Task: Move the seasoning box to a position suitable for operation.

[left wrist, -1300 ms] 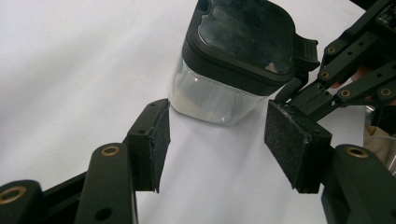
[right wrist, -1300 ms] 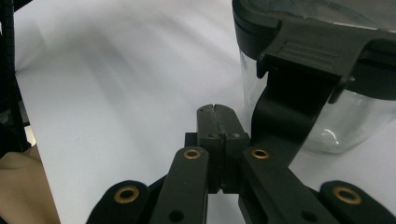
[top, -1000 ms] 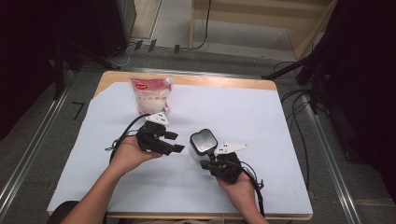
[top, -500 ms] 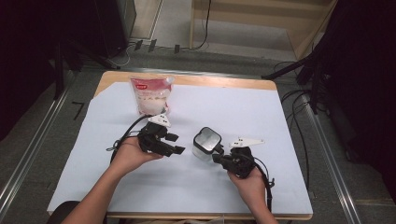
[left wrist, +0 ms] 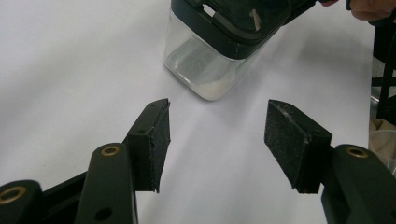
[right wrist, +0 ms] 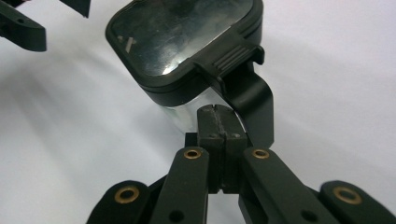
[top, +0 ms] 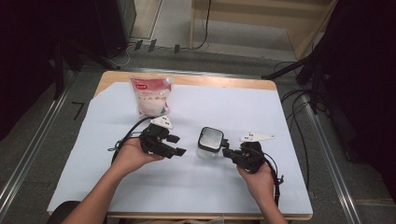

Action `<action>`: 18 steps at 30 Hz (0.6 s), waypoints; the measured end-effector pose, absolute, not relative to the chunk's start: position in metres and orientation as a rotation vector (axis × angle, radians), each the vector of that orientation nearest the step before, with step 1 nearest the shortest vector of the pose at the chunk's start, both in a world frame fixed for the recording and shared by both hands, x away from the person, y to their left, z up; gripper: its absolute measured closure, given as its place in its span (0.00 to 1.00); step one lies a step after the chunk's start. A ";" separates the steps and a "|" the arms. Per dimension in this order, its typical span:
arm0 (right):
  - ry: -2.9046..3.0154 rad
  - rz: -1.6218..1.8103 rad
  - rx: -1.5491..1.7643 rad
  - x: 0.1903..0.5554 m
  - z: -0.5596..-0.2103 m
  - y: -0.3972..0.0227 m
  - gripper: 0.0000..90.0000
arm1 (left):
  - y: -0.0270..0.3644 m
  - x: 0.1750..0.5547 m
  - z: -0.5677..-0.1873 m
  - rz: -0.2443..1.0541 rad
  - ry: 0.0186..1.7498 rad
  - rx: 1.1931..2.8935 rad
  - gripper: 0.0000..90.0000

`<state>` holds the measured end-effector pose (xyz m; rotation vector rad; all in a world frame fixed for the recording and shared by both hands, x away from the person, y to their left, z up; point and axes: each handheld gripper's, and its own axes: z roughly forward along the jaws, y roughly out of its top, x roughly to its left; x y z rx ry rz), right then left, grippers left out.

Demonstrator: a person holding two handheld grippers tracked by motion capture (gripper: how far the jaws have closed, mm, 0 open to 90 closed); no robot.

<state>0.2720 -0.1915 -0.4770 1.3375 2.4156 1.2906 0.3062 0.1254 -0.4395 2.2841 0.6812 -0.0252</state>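
**Jaws at the clear container**

Jaws of my right gripper (right wrist: pixel 218 122) were pressed together with nothing between them, their tips against the near side of the clear container (top: pixel 209 143), just beside its black lid latch (right wrist: pixel 236 60). On my left gripper (left wrist: pixel 217 140) the jaws stood spread and empty, aimed at the container from the left, apart from it. It stood mid-bench on the white sheet (top: pixel 243 112). A bag of white grains (top: pixel 152 95) lay at the far left.
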 end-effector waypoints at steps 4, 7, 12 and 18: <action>2.415 1.263 1.325 0.273 -0.474 -0.195 1.00 | 0.125 0.306 -0.440 -0.036 0.675 2.271 0.47; 2.403 1.273 1.348 0.276 -0.475 -0.200 1.00 | 0.124 0.308 -0.441 -0.043 0.677 2.263 0.47; 2.398 1.268 1.361 0.285 -0.475 -0.203 1.00 | 0.121 0.310 -0.442 -0.068 0.697 2.274 0.47; 2.360 1.258 1.383 0.289 -0.472 -0.209 1.00 | 0.115 0.315 -0.444 -0.082 0.690 2.267 0.47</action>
